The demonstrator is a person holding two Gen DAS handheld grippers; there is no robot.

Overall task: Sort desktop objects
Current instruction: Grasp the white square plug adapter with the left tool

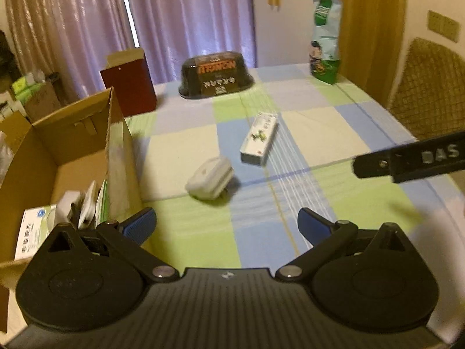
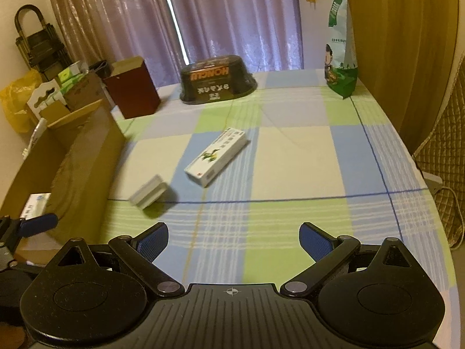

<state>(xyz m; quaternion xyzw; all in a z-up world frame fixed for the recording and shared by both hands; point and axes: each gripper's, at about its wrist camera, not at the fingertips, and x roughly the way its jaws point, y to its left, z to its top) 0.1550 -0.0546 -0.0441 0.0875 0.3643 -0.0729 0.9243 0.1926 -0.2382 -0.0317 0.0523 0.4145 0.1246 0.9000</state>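
A small white case (image 1: 209,181) (image 2: 148,194) lies on the checked tablecloth near the open cardboard box (image 1: 87,142) (image 2: 84,157). Just past it lies a long white carton with a green print (image 1: 259,138) (image 2: 217,157). My left gripper (image 1: 223,226) hangs open and empty over the cloth, close to the box's right wall, a short way before the white case. My right gripper (image 2: 234,242) is open and empty too, nearer the table's front. One finger of the right gripper (image 1: 407,160) shows at the right edge of the left wrist view. The box holds a white packet (image 1: 30,232) and several other small things.
At the back stand a dark red box (image 1: 130,87) (image 2: 132,90), a black upturned bowl pack with orange lettering (image 1: 216,75) (image 2: 218,80) and a tall green-and-white bag (image 1: 325,37) (image 2: 341,46). A quilted chair back (image 1: 430,87) is right of the table. Clutter sits left of the box.
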